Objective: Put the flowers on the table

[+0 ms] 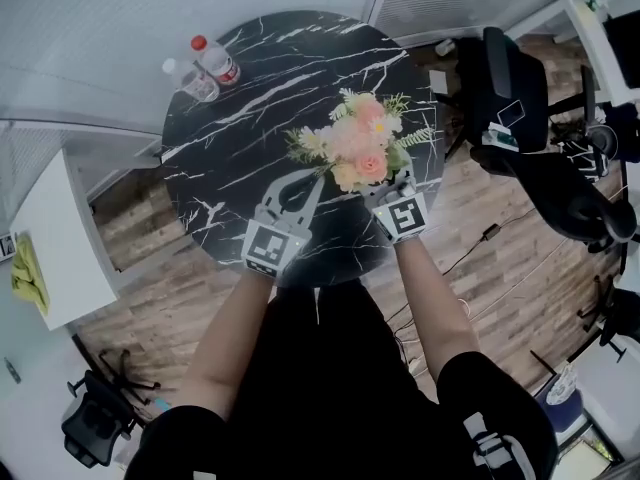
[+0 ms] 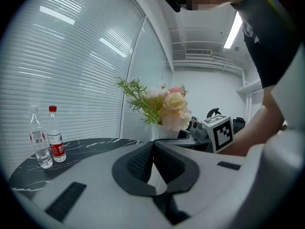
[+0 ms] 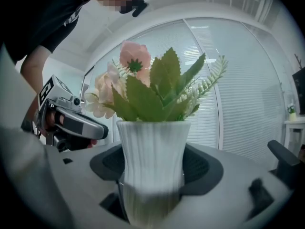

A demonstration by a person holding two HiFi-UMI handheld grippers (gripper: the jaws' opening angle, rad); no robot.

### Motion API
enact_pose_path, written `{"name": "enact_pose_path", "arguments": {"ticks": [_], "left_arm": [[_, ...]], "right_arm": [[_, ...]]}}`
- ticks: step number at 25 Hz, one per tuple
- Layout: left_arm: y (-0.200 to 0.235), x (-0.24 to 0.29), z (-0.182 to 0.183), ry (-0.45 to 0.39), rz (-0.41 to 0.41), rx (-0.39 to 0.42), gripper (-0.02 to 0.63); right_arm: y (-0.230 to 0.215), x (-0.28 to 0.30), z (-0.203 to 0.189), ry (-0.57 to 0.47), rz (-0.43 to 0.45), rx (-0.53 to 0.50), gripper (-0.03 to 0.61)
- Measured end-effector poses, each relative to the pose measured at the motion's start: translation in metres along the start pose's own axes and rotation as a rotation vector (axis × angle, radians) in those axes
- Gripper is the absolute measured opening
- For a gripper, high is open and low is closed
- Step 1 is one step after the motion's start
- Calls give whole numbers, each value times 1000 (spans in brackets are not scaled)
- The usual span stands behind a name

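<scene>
A bunch of pink and cream flowers with green sprigs stands in a ribbed white vase. It is over the near right part of the round black marble table. My right gripper is shut on the vase, one pad on each side of it. The blooms hide the vase in the head view, so I cannot tell whether it rests on the table. My left gripper is just left of the flowers, shut with nothing held; its pads meet at the tips. The flowers show beyond them.
Two clear water bottles, one red-capped, stand at the table's far left edge. A black office chair is right of the table, and a white shelf is at the left. Window blinds lie behind the table.
</scene>
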State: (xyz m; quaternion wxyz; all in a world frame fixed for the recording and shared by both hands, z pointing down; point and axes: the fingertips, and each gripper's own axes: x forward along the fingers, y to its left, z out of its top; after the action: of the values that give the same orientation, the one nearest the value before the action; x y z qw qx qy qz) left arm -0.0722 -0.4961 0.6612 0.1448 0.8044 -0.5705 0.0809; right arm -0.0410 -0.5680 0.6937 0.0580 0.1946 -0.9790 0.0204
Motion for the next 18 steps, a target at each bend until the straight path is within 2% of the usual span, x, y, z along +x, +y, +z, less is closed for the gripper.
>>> {"name": "enact_pose_path", "arguments": {"ticks": [10, 18], "left_arm": [[-14, -12, 0, 3, -34, 15, 12], [-34, -47, 19, -6, -90, 40, 13]], "right_arm": [[5, -18, -2, 62, -11, 40, 341], [21, -68, 25, 119, -66, 71, 341]]}}
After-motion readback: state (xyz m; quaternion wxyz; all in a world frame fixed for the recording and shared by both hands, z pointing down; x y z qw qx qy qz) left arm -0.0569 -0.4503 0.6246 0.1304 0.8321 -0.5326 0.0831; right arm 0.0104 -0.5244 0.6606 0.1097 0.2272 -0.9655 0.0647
